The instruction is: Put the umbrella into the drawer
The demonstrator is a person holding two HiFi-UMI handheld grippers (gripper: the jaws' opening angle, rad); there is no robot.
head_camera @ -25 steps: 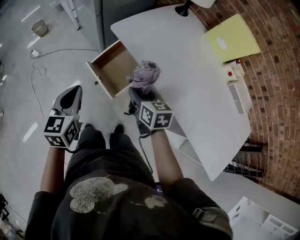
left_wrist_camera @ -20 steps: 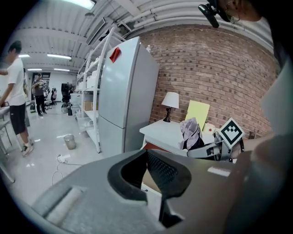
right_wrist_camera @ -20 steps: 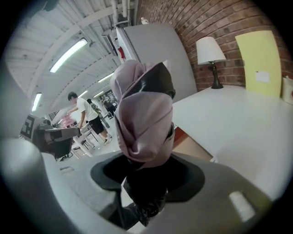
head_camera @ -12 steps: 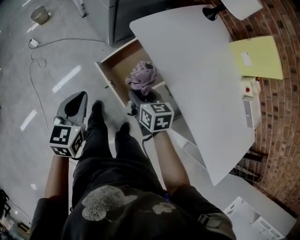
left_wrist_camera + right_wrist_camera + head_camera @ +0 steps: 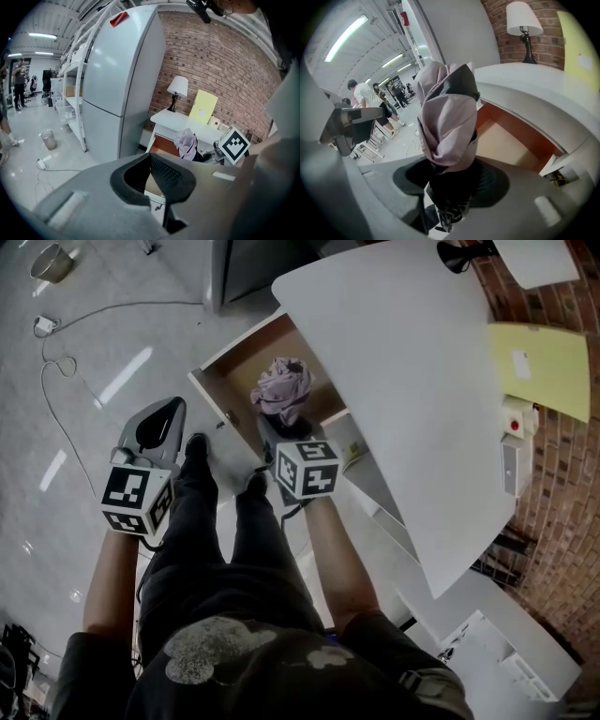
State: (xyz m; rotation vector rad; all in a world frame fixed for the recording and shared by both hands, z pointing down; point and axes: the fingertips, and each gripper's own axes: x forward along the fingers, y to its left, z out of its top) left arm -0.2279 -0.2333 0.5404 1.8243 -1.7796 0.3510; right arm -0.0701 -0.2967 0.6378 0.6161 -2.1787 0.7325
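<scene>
A person (image 5: 225,615) in dark clothes stands and looks down at two black shoes (image 5: 195,448) on the shiny grey floor (image 5: 84,427).

The left gripper (image 5: 167,413) is out over the floor, to the left of the legs. Its two jaws are closed together at the tips, and nothing is in them.

The right gripper (image 5: 281,432) is a little farther out, just right of the legs. Its jaws are clamped on the dark bottom end of the folded umbrella (image 5: 284,390). The umbrella's pale purple cloth sticks up out of the jaws in a bunch. The umbrella is up in the gripper, above the near right corner of the drawer (image 5: 246,360). I cannot tell if it touches the drawer.

The drawer is pulled wide open. It is brown wood inside and has nothing in it. It sticks out to the left from a white desk (image 5: 403,381).

At the far end of the desk stands a lamp (image 5: 524,23) with a white shade. A yellow sheet (image 5: 544,367) and a white box (image 5: 514,423) with a red button lie at the right edge, next to the brick wall (image 5: 572,484).

A thin cable (image 5: 56,367) curls on the floor far to the left. A tall grey fridge (image 5: 122,70) stands past the drawer.
</scene>
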